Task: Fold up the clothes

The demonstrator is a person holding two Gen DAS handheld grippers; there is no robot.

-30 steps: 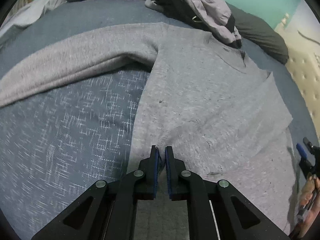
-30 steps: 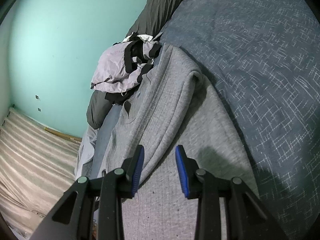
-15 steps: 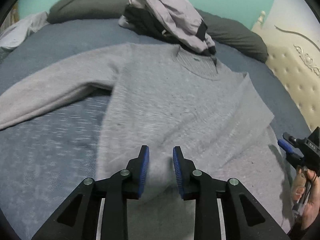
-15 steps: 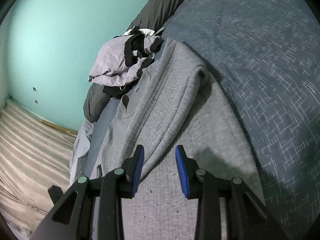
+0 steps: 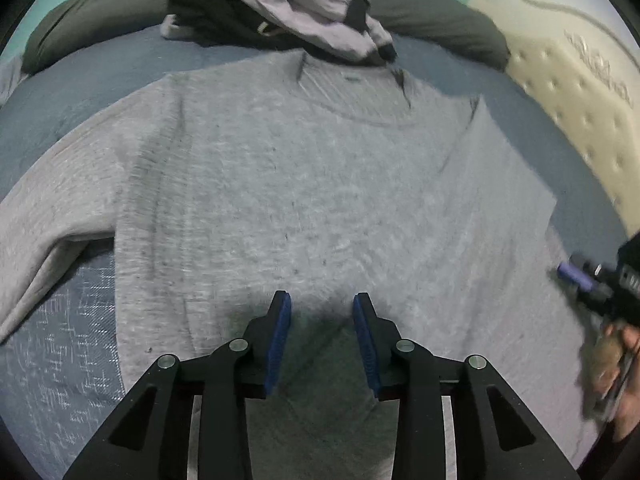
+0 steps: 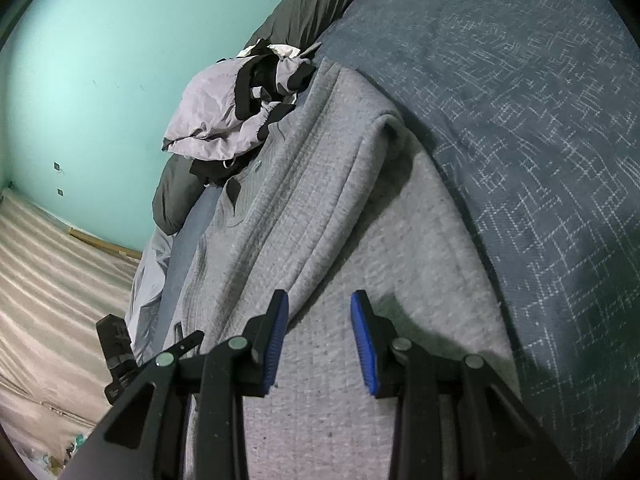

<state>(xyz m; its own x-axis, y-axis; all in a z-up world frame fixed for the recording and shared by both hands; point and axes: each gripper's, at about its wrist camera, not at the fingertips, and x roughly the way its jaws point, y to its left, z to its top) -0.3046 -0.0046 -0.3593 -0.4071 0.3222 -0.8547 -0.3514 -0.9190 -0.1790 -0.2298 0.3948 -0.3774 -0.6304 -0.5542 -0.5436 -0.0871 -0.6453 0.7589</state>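
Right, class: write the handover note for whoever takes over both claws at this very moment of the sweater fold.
Left claw: open, empty, hovering over the lower middle of the grey sweater.
Right claw: open, empty, above the sweater's right side.
Sweater lies face up on the blue bed cover, collar towards a heap of unfolded clothes by the dark pillows.
Done: right sleeve already folded in over the body.
Left: left sleeve lies spread out to the side; fold it in, then fold the body.
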